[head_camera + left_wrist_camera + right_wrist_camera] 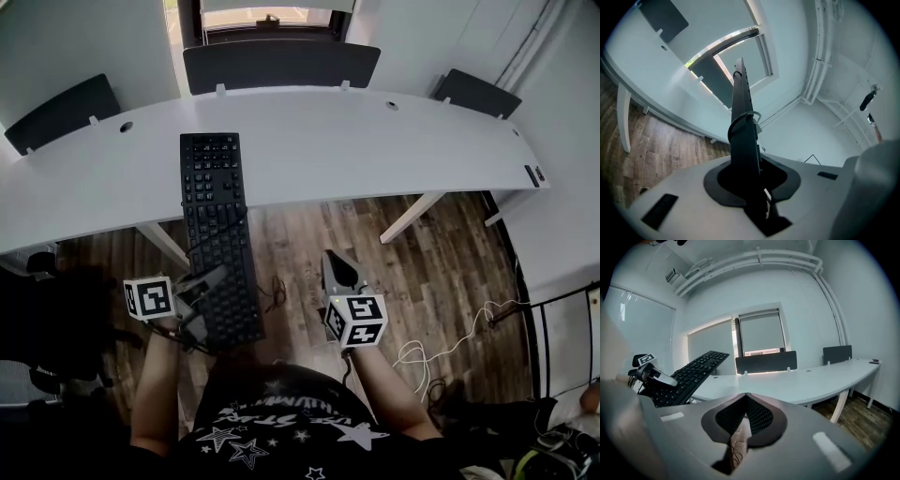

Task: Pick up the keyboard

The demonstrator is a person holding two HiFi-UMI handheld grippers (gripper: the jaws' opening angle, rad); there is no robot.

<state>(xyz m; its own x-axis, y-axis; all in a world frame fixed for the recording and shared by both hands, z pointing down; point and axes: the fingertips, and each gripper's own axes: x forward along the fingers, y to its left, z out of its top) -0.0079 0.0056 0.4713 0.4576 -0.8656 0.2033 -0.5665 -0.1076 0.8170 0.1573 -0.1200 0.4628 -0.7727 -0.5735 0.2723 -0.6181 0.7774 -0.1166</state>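
**A:** So, where's the keyboard (217, 225)?

**B:** Off the desk (394, 141) and tilted. Its near end is pinched edge-on in the left claw (199, 306), and its far end hangs above the desktop. The jaws sit narrowly apart, clamped on that one short end.

**A:** And the right claw (338, 270)?

**B:** Closed tight on nothing, beside the board, not touching it.

**A:** What worries you?

**B:** Leverage. A long board held by one end can sag or twist out of the pads and drop to the floor (309, 234), or clip the desk with its far end. A cable (746, 118) loops at its edge, too, and a snag there could jerk it loose.
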